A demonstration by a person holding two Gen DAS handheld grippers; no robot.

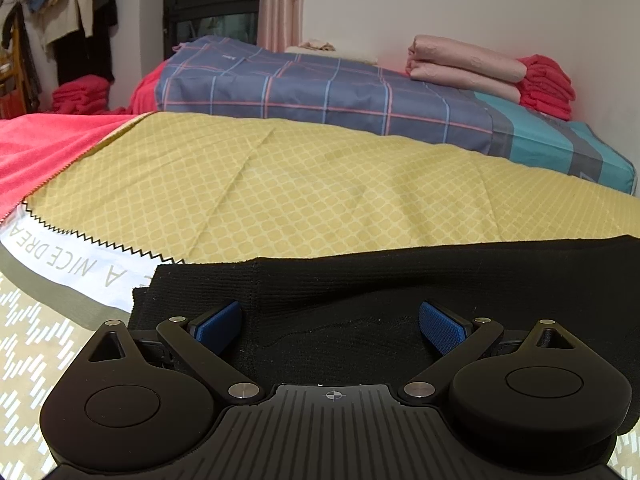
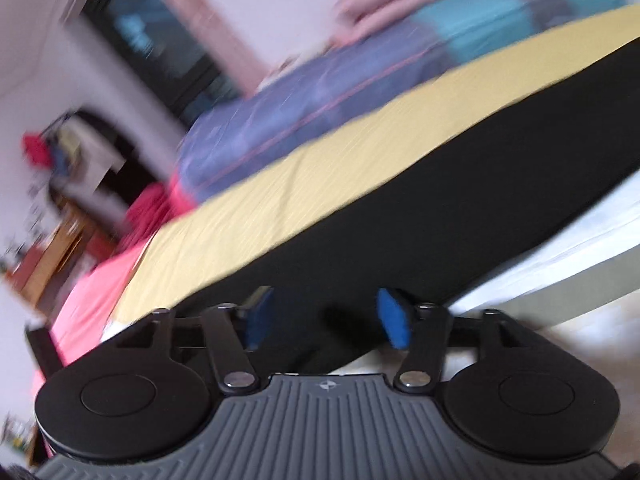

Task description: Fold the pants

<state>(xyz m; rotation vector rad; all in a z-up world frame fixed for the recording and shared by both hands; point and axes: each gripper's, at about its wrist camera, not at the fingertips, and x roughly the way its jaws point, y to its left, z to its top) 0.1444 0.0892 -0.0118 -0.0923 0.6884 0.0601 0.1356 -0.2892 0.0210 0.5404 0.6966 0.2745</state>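
Note:
Black knit pants [image 1: 400, 280] lie flat on a yellow patterned sheet [image 1: 280, 184] on the bed. My left gripper [image 1: 330, 322] is open, low over the near left end of the pants, its blue pads [image 1: 220, 324] spread wide with cloth between them. In the right wrist view, which is tilted and motion-blurred, the pants [image 2: 440, 184] run as a long black band. My right gripper [image 2: 326, 316] is open over their near edge, blue pads [image 2: 394, 318] apart and nothing held.
A folded plaid quilt [image 1: 320, 92] lies behind the sheet, with pink bedding [image 1: 464, 64] and red towels [image 1: 548, 84] stacked on it. A pink blanket [image 1: 48, 148] lies at the left. Clothes [image 1: 68, 8] hang at the far left wall. A white printed hem [image 1: 72, 264] borders the sheet.

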